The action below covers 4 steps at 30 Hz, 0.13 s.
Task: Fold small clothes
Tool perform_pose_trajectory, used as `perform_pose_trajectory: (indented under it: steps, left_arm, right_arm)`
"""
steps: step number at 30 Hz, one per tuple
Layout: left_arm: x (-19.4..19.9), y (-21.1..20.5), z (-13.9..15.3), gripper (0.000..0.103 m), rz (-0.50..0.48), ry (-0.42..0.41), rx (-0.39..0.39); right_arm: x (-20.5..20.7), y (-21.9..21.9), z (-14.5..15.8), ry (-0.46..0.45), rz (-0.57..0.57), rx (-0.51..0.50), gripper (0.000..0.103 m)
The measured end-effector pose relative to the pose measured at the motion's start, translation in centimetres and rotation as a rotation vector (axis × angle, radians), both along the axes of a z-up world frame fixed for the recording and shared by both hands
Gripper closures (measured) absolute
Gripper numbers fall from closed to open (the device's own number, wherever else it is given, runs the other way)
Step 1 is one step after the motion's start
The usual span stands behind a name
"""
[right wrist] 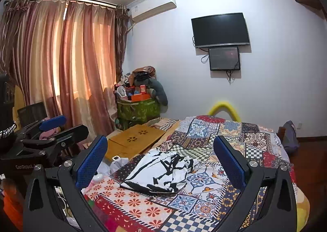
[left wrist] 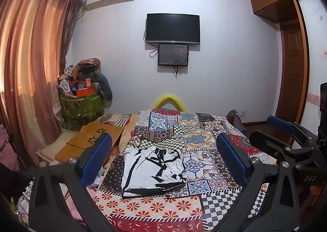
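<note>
White-and-black folded garment (left wrist: pixel 153 168) lies near you on the patchwork bedspread (left wrist: pixel 204 136), and both your left gripper (left wrist: pixel 163 160) and right gripper (right wrist: pixel 161 162) hang above it, blue-padded fingers (right wrist: pixel 92 162) spread wide, holding nothing.

Both wrist views face across the bed (left wrist: pixel 214 201) toward the television (left wrist: pixel 172 27).

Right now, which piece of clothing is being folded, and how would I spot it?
Look at the bed with the patchwork quilt. On its near part lies the white garment, roughly folded. Bold black brush-like streaks set it apart from the quilt's small colourful tiles.
</note>
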<state>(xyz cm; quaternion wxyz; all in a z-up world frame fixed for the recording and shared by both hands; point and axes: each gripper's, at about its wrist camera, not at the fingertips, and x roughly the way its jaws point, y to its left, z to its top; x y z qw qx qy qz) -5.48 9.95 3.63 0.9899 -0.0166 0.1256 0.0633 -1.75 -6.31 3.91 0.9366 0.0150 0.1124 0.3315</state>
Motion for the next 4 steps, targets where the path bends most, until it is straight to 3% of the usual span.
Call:
perform_pose_trajectory:
  steps: [4]
  left_arm:
    - [0.22,-0.02,-0.14,0.0,0.002,0.006,0.0]
  right_arm:
    - [0.02,0.07,-0.09,0.003,0.0,-0.003,0.0]
